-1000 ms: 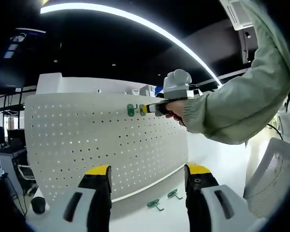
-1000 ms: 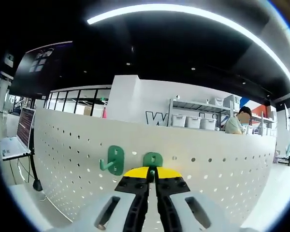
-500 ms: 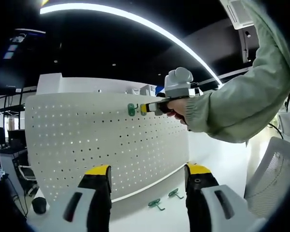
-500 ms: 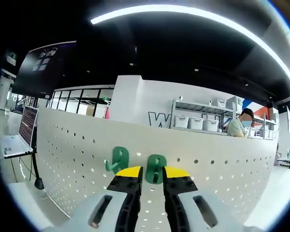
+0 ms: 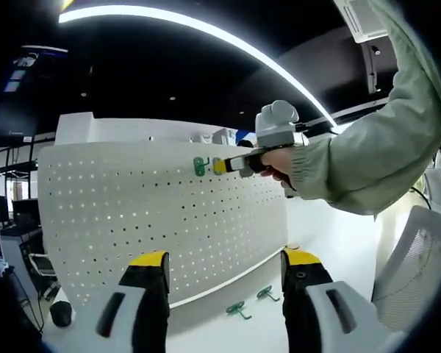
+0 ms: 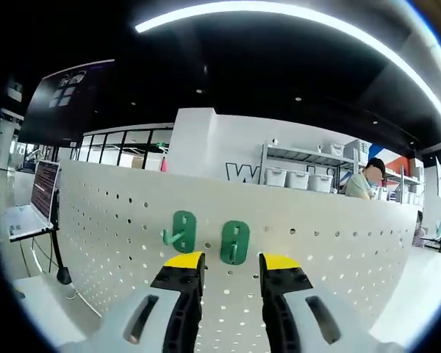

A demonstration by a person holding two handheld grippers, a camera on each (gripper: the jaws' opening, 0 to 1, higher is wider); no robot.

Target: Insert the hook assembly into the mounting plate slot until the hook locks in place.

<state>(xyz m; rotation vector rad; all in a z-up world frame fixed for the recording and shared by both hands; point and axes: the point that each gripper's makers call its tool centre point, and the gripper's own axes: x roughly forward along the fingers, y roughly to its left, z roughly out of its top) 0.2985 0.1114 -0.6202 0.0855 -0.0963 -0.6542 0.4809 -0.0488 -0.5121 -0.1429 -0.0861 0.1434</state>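
A white perforated mounting plate (image 5: pixel 162 213) (image 6: pixel 338 243) stands upright on a white table. Two green hooks hang side by side near its top edge: one (image 6: pixel 182 232) on the left and one (image 6: pixel 235 242) just right of it, also seen small as green hooks (image 5: pixel 200 166) in the left gripper view. My right gripper (image 6: pixel 230 262) is open, its yellow-tipped jaws either side of and just below the right hook, not touching it. In the left gripper view the right gripper (image 5: pixel 222 166) is held by a hand in a green sleeve. My left gripper (image 5: pixel 224 259) is open, empty, low before the plate.
Two more green hooks (image 5: pixel 237 309) (image 5: pixel 264 294) lie on the table at the plate's foot. A white mesh chair (image 5: pixel 415 257) stands at the right. A laptop (image 6: pixel 29 209) sits at the far left, shelves with bins (image 6: pixel 301 176) behind the plate.
My right gripper opened, letting go of the right green hook, which stays on the plate. The jaws have drawn back slightly. The left gripper is still.
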